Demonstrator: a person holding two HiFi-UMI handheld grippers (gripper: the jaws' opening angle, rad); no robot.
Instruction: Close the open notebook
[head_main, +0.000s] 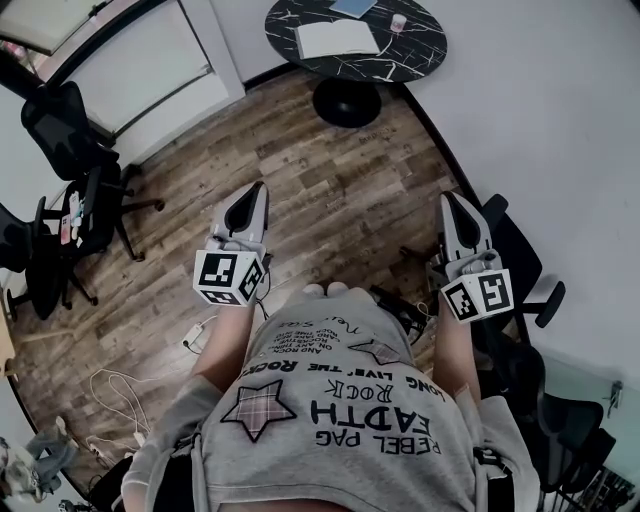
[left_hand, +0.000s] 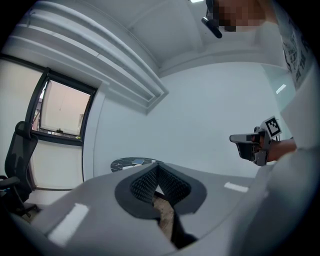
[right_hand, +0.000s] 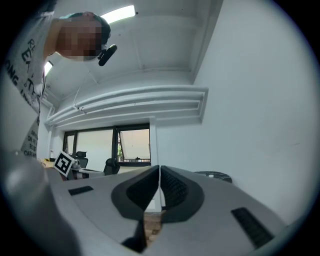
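Plainly the task has not begun in earnest: this looks like the approach stage, with the open notebook (head_main: 337, 38) untouched and well apart from both grippers. In the head view it lies at the top of the frame, slightly right of centre, on a round black marble-patterned table (head_main: 420, 55). The person stands on the wooden floor (head_main: 330, 190) at the bottom of the frame.

The left gripper (head_main: 250, 205) sits at centre left and the right gripper (head_main: 455, 215) at centre right, both held out level in front of the body. Each gripper view shows the ribbed pads pressed together at the tips, with nothing between them.

The next move, as I judge it, calls for walking up to the table and bringing one gripper to an outer edge of the notebook. Its jaws would likely need to part to catch a cover or a stack of pages. That half could then be swung over onto the other, perhaps with the second gripper steadying the book.

The notebook itself lies flat and spread, two pale pages facing up with a faint fold down the middle. It is too small here to show any writing or its thickness. A blue flat item (head_main: 352, 7) lies just beyond it at the frame's top edge, and a small pink cup (head_main: 398, 22) stands near its right side.
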